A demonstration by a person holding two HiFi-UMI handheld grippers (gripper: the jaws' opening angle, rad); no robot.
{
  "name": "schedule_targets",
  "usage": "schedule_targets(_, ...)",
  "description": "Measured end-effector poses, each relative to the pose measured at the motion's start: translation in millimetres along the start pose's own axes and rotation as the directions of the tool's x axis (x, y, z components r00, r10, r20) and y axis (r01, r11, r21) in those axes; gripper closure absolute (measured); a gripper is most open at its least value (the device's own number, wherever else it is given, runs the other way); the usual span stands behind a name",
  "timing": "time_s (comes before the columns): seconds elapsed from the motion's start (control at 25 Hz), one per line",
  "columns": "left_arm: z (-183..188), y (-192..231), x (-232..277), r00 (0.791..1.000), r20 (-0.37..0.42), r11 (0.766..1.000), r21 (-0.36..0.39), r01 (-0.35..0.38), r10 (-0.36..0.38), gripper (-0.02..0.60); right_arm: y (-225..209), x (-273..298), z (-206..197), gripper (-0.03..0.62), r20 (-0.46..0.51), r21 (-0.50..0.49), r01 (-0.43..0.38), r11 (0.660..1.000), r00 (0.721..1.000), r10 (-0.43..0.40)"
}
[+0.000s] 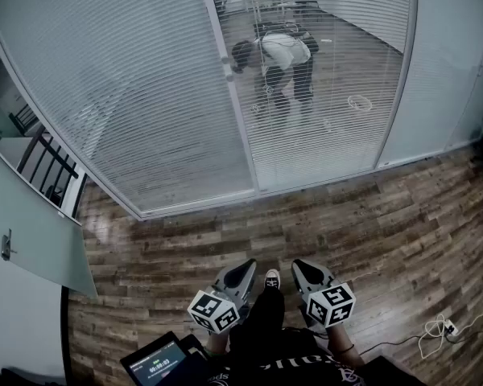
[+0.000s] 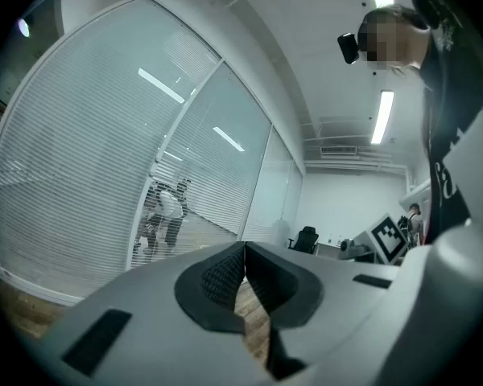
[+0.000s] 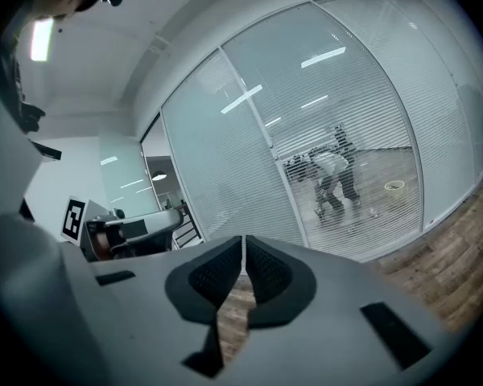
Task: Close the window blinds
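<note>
Facing glass wall (image 1: 443, 79) — slatted blinds (image 1: 121, 95), wood floor (image 1: 225, 240)

The head view looks steeply down from above and behind the left gripper (image 1: 249, 265) and right gripper (image 1: 297, 264), over wooden floor (image 1: 362, 215). Each gripper view rides close behind its own jaws, facing forward. All three share the window blinds (image 1: 137, 95) well ahead of the grippers, with a bending person (image 1: 283, 59) beyond.
</note>
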State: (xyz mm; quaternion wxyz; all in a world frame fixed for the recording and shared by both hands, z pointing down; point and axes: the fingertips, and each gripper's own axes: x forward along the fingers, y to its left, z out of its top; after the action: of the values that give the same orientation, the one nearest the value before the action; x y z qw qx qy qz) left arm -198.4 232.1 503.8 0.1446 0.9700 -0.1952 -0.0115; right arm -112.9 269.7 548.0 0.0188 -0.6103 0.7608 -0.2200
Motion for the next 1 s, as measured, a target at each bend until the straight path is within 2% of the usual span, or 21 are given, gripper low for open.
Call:
schedule_targets(0.24,10.3,57.3,64.9,1.000,-0.003,1.000,-0.015,0.017,-0.017,0.577,-41.2,66.8,27.4,0.566,-0.040,-0.017,-0.007,1.000,0.999,0.006)
schedule_targets(0.64,83.3,213.5,178.3,0.999,0.026,1.000,0.004,0.029,-0.029,0.577,-99.2,221.8,120.2,0.566,-0.008,-0.044,0.021,0.999,1.000,-0.021)
schedule_targets(0.84,84.5,255.6,218.4,0.999,-0.018,0.999,-0.006,0.046,-0.046,0.577,-131.7,265.3,131.7,0.566,-0.005,-0.031,0.074,0.997,0.997,-0.074)
schedule_targets(1.0,79.6,277.6,239.2,0.998,-0.044,0.999,-0.021,0.045,-0.046,0.577,-149.7,295.9,136.7,0.566,-0.036,-0.025,0.078,0.997,0.996,-0.078)
